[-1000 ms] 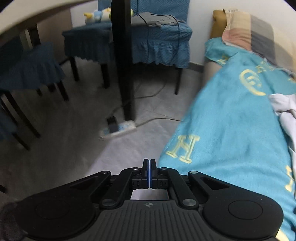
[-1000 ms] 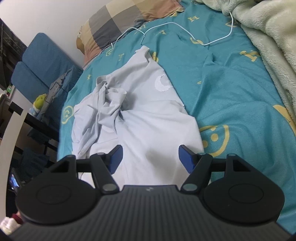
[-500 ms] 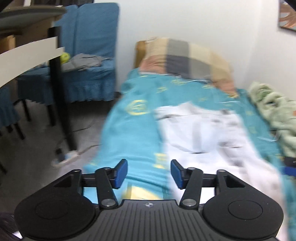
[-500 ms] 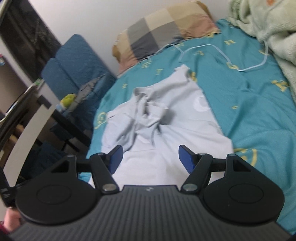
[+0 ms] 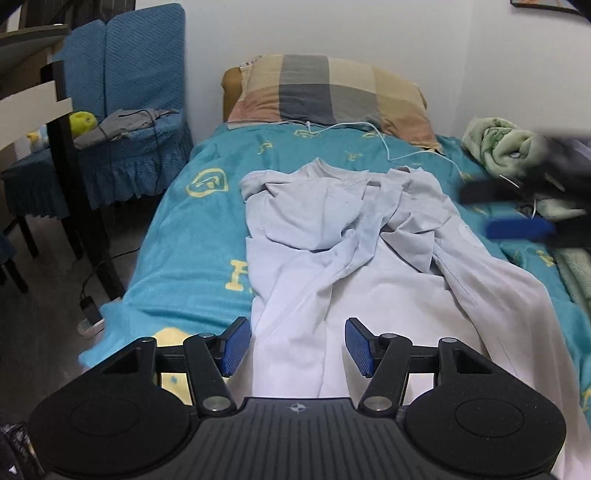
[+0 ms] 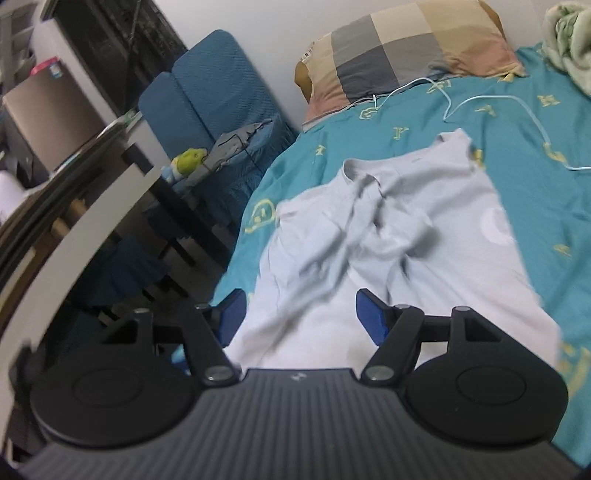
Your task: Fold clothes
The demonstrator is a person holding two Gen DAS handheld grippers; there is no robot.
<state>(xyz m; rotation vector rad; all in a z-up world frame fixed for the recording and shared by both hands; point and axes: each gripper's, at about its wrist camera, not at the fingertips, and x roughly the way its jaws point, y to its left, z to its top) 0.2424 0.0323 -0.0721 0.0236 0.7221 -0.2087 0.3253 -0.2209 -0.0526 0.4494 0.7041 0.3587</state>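
My left gripper [image 5: 298, 347] was shut a second ago, aimed at the floor; now its fingers stand apart over the shirt [image 5: 354, 258], low in the frame. The right gripper [image 6: 301, 317] is also apart, holding nothing. I judge folding has not started.

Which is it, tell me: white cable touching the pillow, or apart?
Touching. The left wrist view shows the white cable running out from under the pillow edge across the bed sheet.

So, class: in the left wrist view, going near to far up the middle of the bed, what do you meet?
left hand-held gripper → crumpled pale shirt → white cable → checked pillow → white wall
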